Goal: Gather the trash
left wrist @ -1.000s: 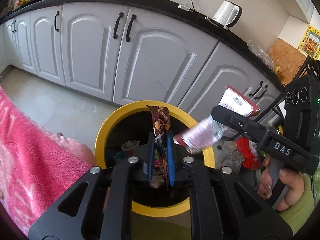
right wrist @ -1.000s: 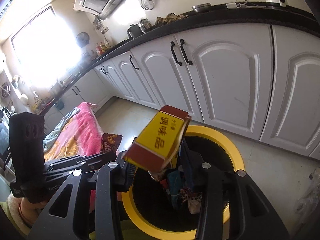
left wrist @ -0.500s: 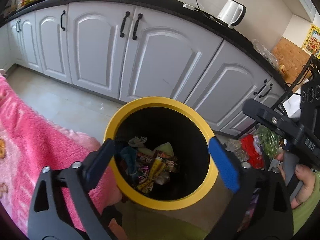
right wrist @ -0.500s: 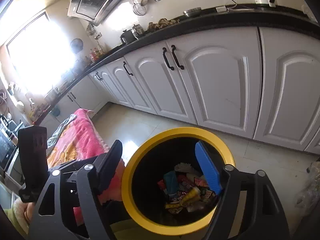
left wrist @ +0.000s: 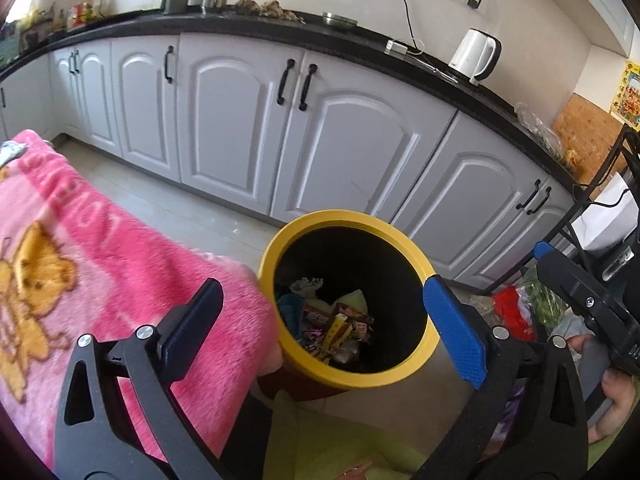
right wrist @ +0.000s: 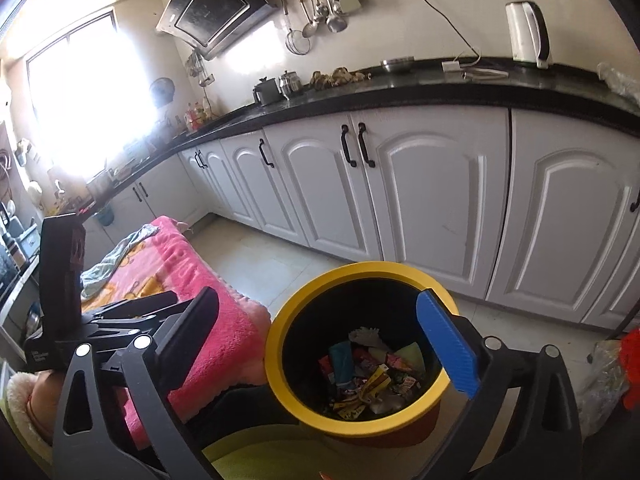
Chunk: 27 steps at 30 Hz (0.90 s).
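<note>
A yellow-rimmed black bin (left wrist: 348, 218) stands on the floor below both grippers, with several wrappers and packets (left wrist: 336, 328) lying in its bottom. My left gripper (left wrist: 320, 284) hangs above the bin, open wide, with nothing between its fingers. In the right wrist view the same bin (right wrist: 372, 268) and its trash (right wrist: 372, 376) sit under my right gripper (right wrist: 316, 295). Its jaws are opening and hold nothing. At the right edge of the left wrist view, a hand (left wrist: 616, 392) holds the right gripper's handle.
A pink blanket (left wrist: 80, 260) covers a surface that touches the bin's left side. White cabinets (left wrist: 352, 152) under a black counter run behind the bin, with a white kettle (left wrist: 476, 54) on top. Plastic bags with red and green contents (left wrist: 516, 312) lie on the floor at the right.
Both grippers opened: the brown wrapper left the left one and the yellow-red box left the right one. Both grippers then rose and drew back from the bin.
</note>
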Available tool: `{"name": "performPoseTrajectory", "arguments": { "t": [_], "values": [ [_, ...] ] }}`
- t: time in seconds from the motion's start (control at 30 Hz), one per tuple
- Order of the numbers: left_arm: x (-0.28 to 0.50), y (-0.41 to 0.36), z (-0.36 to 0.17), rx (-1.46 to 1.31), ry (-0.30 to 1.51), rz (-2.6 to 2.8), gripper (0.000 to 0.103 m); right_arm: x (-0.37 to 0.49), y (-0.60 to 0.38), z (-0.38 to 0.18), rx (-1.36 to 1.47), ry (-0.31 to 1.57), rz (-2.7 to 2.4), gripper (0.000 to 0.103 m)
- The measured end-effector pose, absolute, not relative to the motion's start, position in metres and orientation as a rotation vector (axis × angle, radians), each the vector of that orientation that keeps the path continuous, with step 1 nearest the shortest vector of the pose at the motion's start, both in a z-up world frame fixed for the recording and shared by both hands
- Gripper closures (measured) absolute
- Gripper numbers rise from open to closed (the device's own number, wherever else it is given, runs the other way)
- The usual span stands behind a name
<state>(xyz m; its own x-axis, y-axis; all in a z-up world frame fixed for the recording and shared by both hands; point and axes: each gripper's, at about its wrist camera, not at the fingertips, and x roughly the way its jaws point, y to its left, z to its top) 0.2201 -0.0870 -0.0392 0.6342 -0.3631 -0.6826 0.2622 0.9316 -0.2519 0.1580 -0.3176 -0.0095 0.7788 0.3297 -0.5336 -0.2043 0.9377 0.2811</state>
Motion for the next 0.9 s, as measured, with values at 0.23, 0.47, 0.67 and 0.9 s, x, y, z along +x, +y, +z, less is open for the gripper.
{"name": "performPoseTrajectory", "arguments": {
  "t": [0.23,0.47,0.67,0.9],
  "values": [
    [0.187,-0.072,-0.024,-0.122,0.757,-0.314,0.011,0.132,-0.303,-0.005,0.157,0.607,0.269,0.006],
    [0.152,-0.062,-0.014,-0.071,0.675,-0.247,0.011,0.097,-0.286,0.002,0.113,0.517,0.253,0.006],
    [0.122,-0.053,-0.008,-0.047,0.583,-0.203,0.011,0.071,-0.277,-0.004,0.084,0.461,0.220,0.006],
    [0.088,-0.041,-0.005,-0.048,0.494,-0.174,0.011,0.031,-0.272,-0.016,0.057,0.353,0.139,0.006]
  ]
}}
